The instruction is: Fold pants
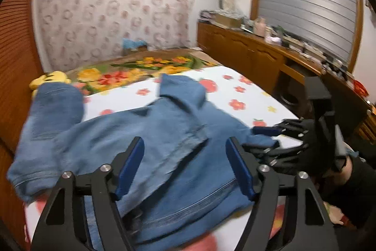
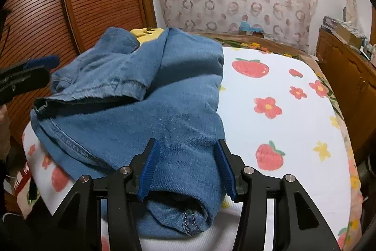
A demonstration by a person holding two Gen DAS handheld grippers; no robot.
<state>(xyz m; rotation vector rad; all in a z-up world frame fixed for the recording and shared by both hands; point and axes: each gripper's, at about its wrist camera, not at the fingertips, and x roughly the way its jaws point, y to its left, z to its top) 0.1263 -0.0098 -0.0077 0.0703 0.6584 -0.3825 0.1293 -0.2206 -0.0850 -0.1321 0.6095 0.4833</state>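
Jeans (image 2: 150, 109): blue denim, bunched on the near left of the strawberry-print sheet (image 2: 282, 114). My left gripper (image 1: 185, 164) and right gripper (image 2: 185, 171) hover over them, fingers apart, holding nothing.

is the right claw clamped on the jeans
No, the right claw is open, its blue fingers spread either side of the jeans.

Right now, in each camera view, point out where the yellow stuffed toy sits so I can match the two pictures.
Left wrist view: the yellow stuffed toy lies at the far left of the bed, just behind the raised leg of the jeans.
Right wrist view: only a strip of the toy shows, top centre, peeking out behind the jeans.
Shared landmark: the ring-patterned curtain on the far wall.
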